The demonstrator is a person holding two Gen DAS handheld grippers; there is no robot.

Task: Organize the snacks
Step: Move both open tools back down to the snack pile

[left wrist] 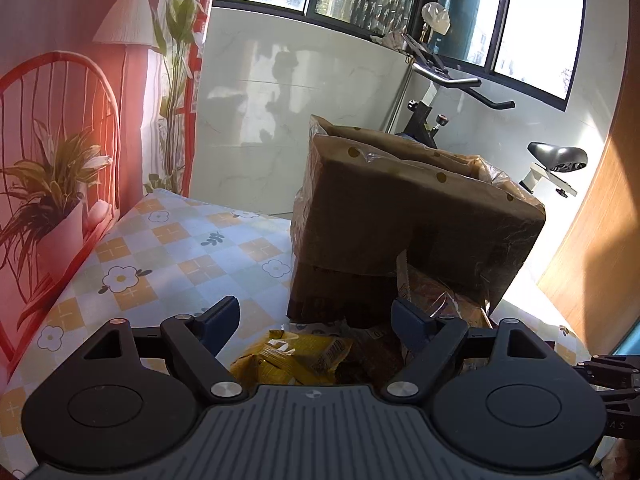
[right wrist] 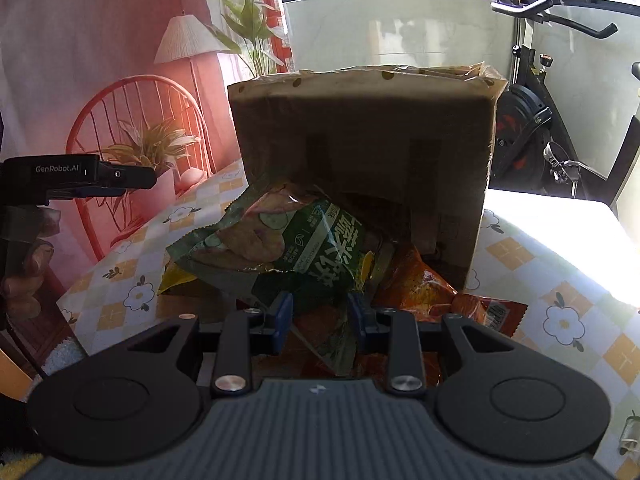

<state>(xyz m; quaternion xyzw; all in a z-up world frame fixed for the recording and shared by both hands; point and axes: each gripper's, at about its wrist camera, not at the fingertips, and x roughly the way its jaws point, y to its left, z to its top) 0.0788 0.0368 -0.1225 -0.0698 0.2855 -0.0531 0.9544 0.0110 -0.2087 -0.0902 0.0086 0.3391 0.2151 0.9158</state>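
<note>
Left wrist view: left gripper (left wrist: pixel 316 322) jaws wide apart, nothing between them, above a crinkled yellow snack packet (left wrist: pixel 288 360) on the floral checked tablecloth (left wrist: pixel 180 248), near the brown cardboard box (left wrist: pixel 400 216).

Right wrist view: right gripper (right wrist: pixel 320 316) jaws narrowed, apparently pinching the green plastic chip bag (right wrist: pixel 280 248) by its lower edge; the orange foil snack bag (right wrist: pixel 432 292) lies beside the box (right wrist: pixel 360 140).

Cardboard box (right wrist: pixel 360 152) blocking my way straight ahead, snack pile (right wrist: pixel 304 248) crowding its foot. Table (left wrist: pixel 172 248) lying bare left of box, leaving passage for my left tool (left wrist: pixel 316 320). Exercise bike (right wrist: pixel 540 128) standing behind, closing far right.
</note>
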